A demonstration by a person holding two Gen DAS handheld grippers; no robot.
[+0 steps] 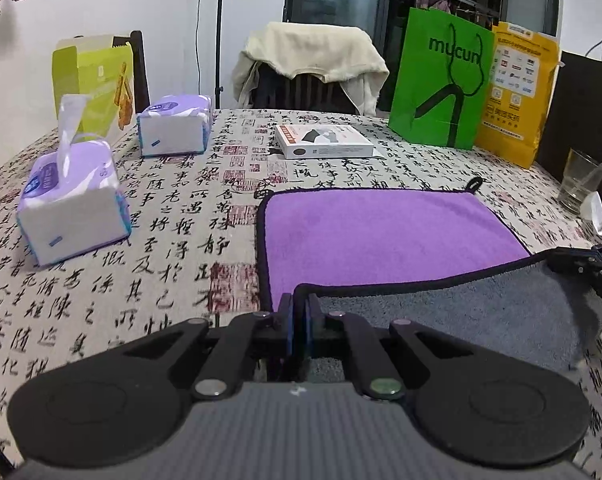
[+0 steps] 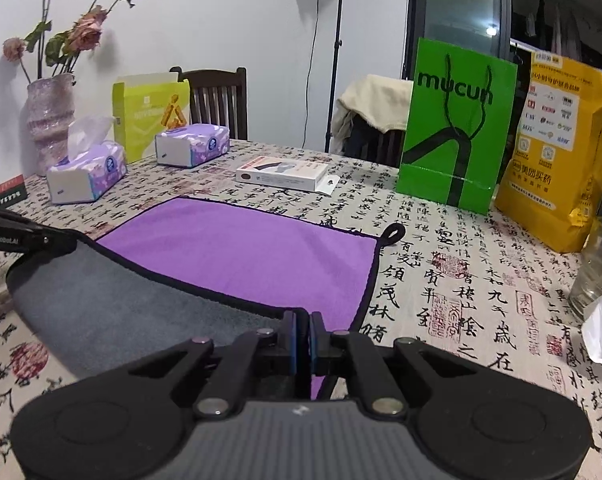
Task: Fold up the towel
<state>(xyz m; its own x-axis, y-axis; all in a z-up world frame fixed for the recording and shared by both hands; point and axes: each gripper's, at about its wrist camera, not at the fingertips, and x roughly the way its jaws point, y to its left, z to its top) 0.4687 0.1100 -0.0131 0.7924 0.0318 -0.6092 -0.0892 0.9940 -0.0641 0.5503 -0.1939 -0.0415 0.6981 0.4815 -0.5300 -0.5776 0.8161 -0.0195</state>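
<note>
The purple, grey-backed, black-edged microfibre towel lies on the calligraphy-print desk. The left gripper and right gripper each have their fingers clenched on a near corner, lifting the grey underside.

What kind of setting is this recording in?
Probably a home dining room: a table under a calligraphy-print cloth, wooden chairs, tissue packs, and a vase of dried flowers.
</note>
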